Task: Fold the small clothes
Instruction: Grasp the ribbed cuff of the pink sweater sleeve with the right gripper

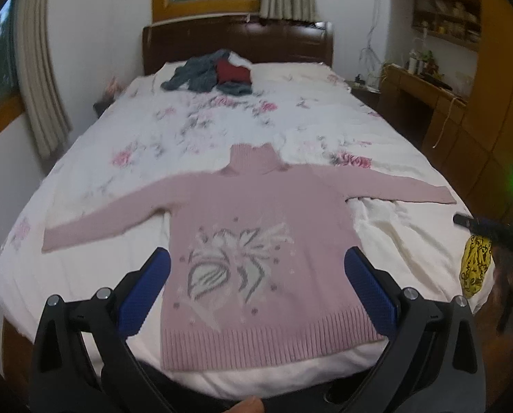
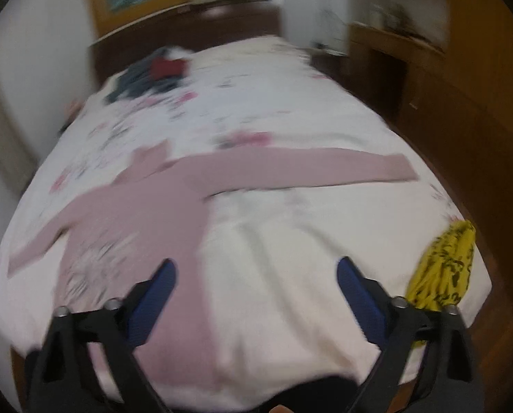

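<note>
A pink knitted sweater with a white and grey pattern lies flat on the bed, face up, both sleeves spread wide and its hem toward me. My left gripper hangs open above its lower half, one blue finger beyond each side of the body. The right wrist view is blurred: there the sweater lies to the left, with its right sleeve stretched across the quilt. My right gripper is open above bare quilt beside the sweater's right edge, holding nothing. It shows in the left wrist view as a dark shape.
The bed's white floral quilt fills both views. A pile of grey and red clothes lies near the dark headboard. A yellow patterned cloth sits at the bed's near right corner. Wooden desk and shelves stand to the right.
</note>
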### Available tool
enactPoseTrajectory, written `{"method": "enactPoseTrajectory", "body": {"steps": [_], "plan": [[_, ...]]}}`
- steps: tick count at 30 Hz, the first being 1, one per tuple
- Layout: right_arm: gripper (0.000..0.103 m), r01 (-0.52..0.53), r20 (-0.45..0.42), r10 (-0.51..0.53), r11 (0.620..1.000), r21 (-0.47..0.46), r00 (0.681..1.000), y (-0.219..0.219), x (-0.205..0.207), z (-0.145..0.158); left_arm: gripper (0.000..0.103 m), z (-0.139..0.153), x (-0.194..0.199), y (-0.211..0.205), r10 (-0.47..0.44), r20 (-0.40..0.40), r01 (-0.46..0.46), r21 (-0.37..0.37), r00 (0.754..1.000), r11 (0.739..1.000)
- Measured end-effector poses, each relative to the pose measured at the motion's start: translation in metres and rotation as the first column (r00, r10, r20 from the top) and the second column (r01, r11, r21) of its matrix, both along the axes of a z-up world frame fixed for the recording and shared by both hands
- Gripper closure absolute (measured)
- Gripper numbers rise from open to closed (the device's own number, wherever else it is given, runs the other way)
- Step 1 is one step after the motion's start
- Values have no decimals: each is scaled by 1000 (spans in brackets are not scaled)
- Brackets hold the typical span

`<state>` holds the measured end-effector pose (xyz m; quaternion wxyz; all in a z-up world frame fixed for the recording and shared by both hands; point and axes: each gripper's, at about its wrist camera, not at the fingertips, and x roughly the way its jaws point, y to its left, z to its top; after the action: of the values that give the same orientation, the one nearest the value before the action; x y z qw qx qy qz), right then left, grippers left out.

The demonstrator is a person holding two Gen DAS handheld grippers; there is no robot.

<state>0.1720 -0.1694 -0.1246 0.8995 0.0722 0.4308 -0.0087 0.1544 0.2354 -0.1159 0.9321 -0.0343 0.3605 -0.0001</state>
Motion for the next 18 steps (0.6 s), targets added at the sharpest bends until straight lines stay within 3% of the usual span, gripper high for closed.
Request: {"method": "enactPoseTrajectory", "body": {"steps": [2,5,7,12,16,18], "plan": [[41,102,-67,-95,990,98,993,-55,30,-22,3,-3,8,-3,-23,1,23,-34,1000,999],[52,270,-170,-227,915,299,959,-138,67,-60,3,-11,20,-12,-62,-14,60,-86,998,994],[57,362,-216,-293,811,460,931,-195,88,-87,3,-20,30,-20,-75,-36,71,-101,997,992],[64,458,-263,-392,574,679,881,-284,123,-139,3,-49,58,-42,-148,-112,125,-193,983,973],[64,501,-297,-453,441,745,840,-327,152,-173,3,-71,78,-51,-190,-145,145,-274,971,951],[64,518,-306,-481,407,752,822,-340,166,-186,3,-76,85,-55,-188,-136,142,-288,973,947]]}}
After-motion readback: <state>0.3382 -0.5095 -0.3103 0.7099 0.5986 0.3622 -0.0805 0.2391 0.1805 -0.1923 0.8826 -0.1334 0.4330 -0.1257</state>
